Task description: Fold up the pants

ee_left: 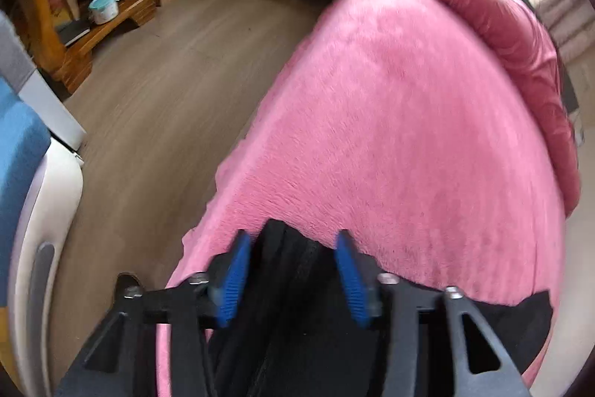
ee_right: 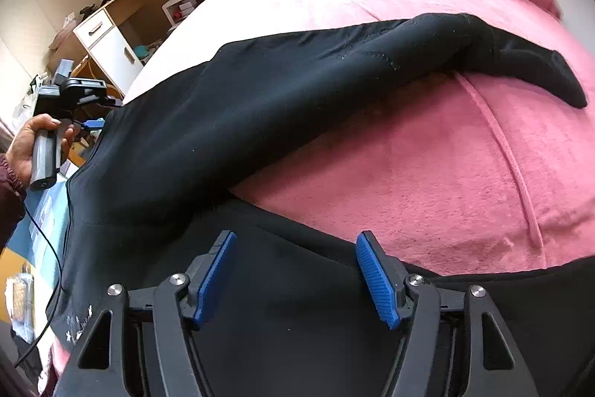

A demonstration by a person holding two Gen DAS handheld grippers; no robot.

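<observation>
the black pants (ee_right: 260,106) lie spread on the pink bed (ee_right: 446,173), waist end at its near edge and 1 leg running to the far side. the right gripper (ee_right: 295,276) hangs open over the waist; the left gripper (ee_left: 292,276) is open over the fabric at the near left corner. likely the step is taking hold; next each must close on an edge. the 2nd leg is cut off, and the left view is blurred.
</observation>
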